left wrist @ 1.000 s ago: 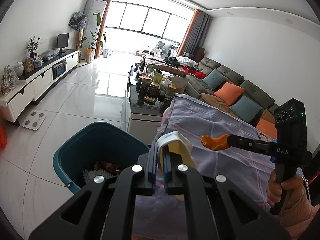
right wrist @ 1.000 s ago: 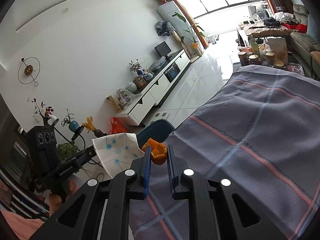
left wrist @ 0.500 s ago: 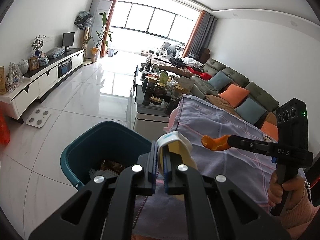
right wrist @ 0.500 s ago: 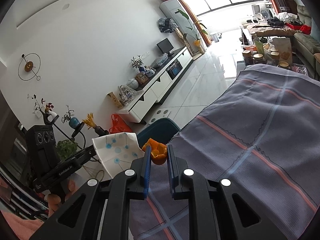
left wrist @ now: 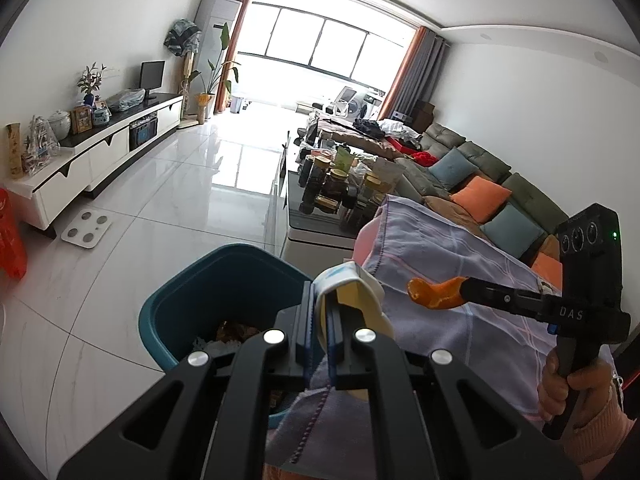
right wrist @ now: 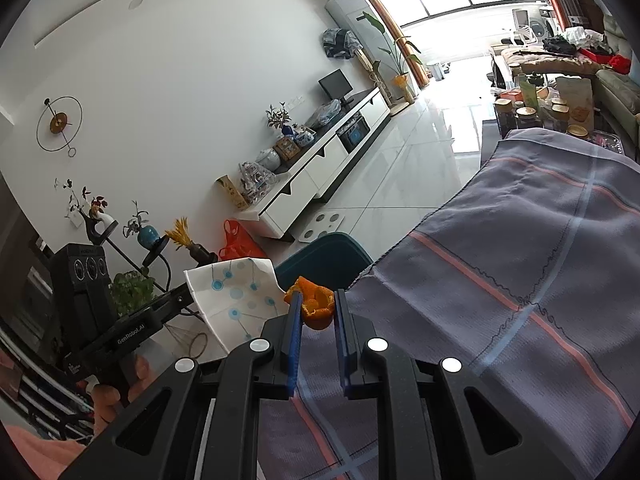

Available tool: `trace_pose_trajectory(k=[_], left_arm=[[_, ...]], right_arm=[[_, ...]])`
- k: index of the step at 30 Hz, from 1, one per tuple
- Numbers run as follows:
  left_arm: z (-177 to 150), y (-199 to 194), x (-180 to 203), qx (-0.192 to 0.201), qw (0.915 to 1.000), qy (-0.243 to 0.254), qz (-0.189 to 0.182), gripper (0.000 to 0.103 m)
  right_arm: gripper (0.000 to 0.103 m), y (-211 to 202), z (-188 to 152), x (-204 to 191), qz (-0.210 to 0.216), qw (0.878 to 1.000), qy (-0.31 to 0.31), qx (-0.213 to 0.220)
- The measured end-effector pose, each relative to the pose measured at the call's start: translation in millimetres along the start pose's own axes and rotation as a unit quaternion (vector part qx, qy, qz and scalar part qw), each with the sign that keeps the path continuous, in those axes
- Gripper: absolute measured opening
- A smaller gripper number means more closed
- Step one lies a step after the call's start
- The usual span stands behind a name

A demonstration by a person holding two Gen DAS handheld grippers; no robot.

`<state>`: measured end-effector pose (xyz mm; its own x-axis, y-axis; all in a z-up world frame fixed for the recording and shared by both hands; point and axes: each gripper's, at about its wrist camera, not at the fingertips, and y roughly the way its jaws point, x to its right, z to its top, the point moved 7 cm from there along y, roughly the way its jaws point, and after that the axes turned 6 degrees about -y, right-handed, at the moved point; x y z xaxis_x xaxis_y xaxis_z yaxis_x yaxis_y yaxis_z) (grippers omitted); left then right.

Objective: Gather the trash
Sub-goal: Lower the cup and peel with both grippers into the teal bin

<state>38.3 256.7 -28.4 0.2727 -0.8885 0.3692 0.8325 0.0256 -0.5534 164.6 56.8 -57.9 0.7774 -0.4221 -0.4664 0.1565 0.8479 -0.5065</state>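
Holding two pieces of trash at once, we have a white wrapper (left wrist: 352, 292) printed with blue dots clamped flat in our left gripper (left wrist: 320, 320), jaws pressed together on it, and a curl of orange peel (right wrist: 316, 307) pinched between the pads of our right gripper (right wrist: 316, 316). Both lie over the near corner of the grey striped cloth (right wrist: 520, 280), and the teal bin (left wrist: 224, 280) sits on the floor down and to the left of them. We judge the left hand nearer: its wrapper already hangs at the bin's rim, while the peel is off to the right, above the cloth, with its long axis running sideways toward the bin. Our left view looks into the bin and shows scraps at the bottom; the right view shows only a strip of the bin's rim (right wrist: 320, 256) behind wrapper and peel, nothing inside.
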Motion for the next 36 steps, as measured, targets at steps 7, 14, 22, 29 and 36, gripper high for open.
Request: trace_pose_trajectory(k=[7,14,22,29,36], left_arm=[[5.5,-1.1,-8.6,0.005,0.9999,-0.005,0.008,0.007],[6.8,1.4,-17.6,0.004,0.9998,-0.012,0.016,0.007],[5.7,5.0,-24.0,0.000,0.9996,-0.018,0.023,0.007],[4.9,8.0,-29.7,-0.003,0.9993,-0.023,0.029,0.007],[5.4,13.9,-35.2,-0.006,0.9990,-0.029,0.035,0.007]], right_arm=[[0.016,7.2,1.9,-2.5,0.001,1.000,-0.004,-0.005],[0.016,14.3,2.1,-7.0,0.002,1.000,-0.008,-0.012],[0.016,23.5,5.8,-10.3,0.002,1.000,-0.014,-0.019],[0.016,31.0,6.4,-12.8,0.000,1.000,-0.015,-0.026],[0.016,40.1,6.6,-13.0,-0.001,0.999,-0.016,-0.033]])
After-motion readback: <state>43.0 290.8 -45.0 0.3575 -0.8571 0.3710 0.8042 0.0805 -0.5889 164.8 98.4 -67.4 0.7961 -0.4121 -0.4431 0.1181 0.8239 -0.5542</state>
